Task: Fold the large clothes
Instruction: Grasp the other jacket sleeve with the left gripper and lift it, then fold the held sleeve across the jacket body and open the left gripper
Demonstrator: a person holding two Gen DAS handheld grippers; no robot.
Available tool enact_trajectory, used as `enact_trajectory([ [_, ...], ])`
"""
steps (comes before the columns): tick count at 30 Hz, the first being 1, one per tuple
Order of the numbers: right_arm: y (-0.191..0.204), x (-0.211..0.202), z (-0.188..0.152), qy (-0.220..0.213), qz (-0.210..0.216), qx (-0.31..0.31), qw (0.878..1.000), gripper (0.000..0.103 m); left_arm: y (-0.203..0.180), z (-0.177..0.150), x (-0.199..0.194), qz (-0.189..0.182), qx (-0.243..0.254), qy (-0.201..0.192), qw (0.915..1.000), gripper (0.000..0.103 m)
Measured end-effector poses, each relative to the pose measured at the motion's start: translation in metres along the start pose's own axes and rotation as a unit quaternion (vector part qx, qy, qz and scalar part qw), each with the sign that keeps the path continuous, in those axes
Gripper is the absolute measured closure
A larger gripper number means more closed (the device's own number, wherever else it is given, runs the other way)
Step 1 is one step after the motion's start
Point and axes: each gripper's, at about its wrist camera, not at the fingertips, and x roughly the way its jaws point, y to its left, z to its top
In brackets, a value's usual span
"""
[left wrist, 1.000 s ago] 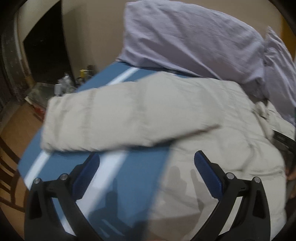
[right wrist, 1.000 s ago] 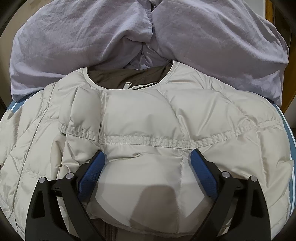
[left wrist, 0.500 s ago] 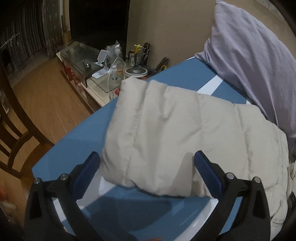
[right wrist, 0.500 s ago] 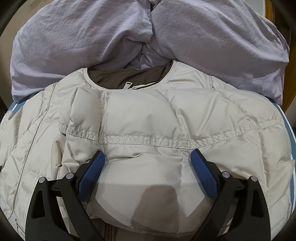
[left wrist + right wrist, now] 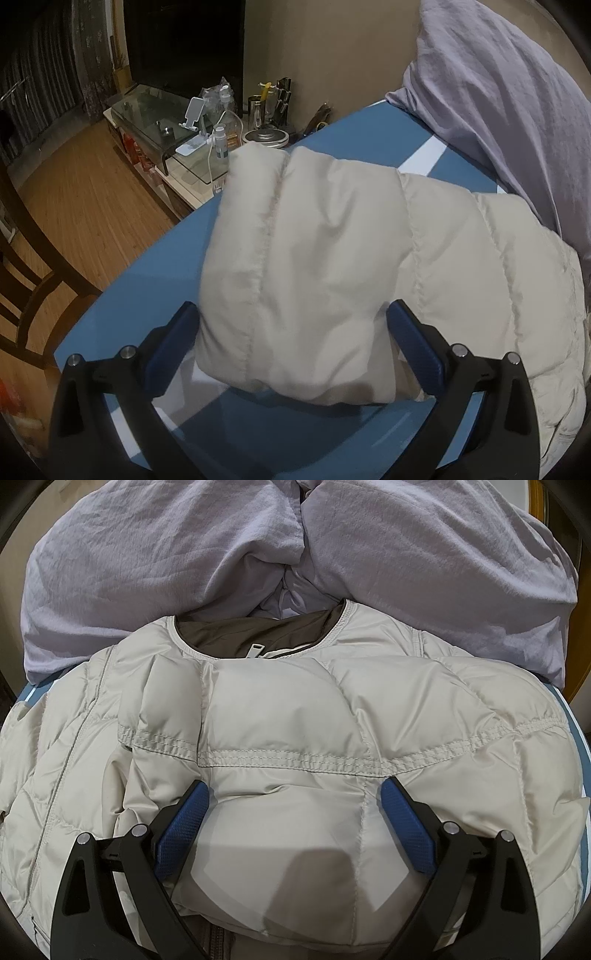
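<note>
A: What is seen around the cream puffer jacket (image 5: pixel 295 720)?

B: It is spread on the blue counter (image 5: pixel 155 266); a lilac garment (image 5: pixel 184 554) is heaped just behind its collar.

A: And the grippers?

B: The left gripper (image 5: pixel 293 341) is held with jaws apart around a sleeve (image 5: pixel 295 258). The right gripper (image 5: pixel 293 821) is opened wide over the jacket's folded front, nothing clamped.

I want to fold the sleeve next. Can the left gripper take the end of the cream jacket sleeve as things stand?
Probably yes. The left gripper has its jaws open on either side of the sleeve end, with nothing lying between them. The sleeve looks puffy, nearly filling the opening.
</note>
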Motion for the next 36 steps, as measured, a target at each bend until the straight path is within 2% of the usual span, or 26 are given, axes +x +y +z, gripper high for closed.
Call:
enact_trajectory([
  [5,0.000,0.000,0.000,0.000,0.000,0.000,1.000,0.007,0.007,0.004,0.000,-0.008,-0.012,-0.004,0.9999,0.004],
  [8,0.000,0.000,0.000,0.000,0.000,0.001,1.000,0.007,0.003,0.004,-0.001,-0.005,-0.003,-0.012,0.9999,0.011],
  [10,0.000,0.000,0.000,0.000,0.000,0.001,1.000,0.007,-0.001,0.003,-0.002,-0.007,0.001,-0.018,0.9998,0.027],
  [11,0.000,0.000,0.000,0.000,0.000,0.001,1.000,0.007,-0.002,0.003,-0.003,-0.008,0.001,-0.020,0.9998,0.031],
  [13,0.000,0.000,0.000,0.000,0.000,0.001,1.000,0.007,-0.006,0.004,-0.005,-0.015,-0.001,-0.021,0.9997,0.050],
  [16,0.000,0.000,0.000,0.000,0.000,0.001,1.000,0.007,-0.006,0.004,-0.007,-0.028,-0.010,-0.018,0.9994,0.069],
  [19,-0.001,0.001,0.000,0.000,0.001,0.001,1.000,0.007,-0.008,0.005,-0.014,-0.029,-0.020,-0.021,0.9992,0.078],
  [22,0.001,0.000,0.000,0.001,0.001,-0.001,1.000,0.007,-0.015,0.008,-0.028,-0.031,-0.019,-0.034,0.9988,0.082],
  [27,0.001,-0.006,-0.001,0.018,0.006,-0.014,1.000,0.006,-0.040,0.016,-0.068,-0.047,0.009,-0.074,0.9961,0.083],
  [32,-0.004,-0.024,-0.008,0.032,0.029,-0.025,0.999,0.003,-0.081,0.018,-0.109,-0.072,0.043,-0.112,0.9902,0.083],
  [36,-0.013,-0.040,-0.016,0.031,0.046,-0.025,0.998,0.002,-0.124,0.014,-0.138,-0.101,0.079,-0.127,0.9835,0.083],
])
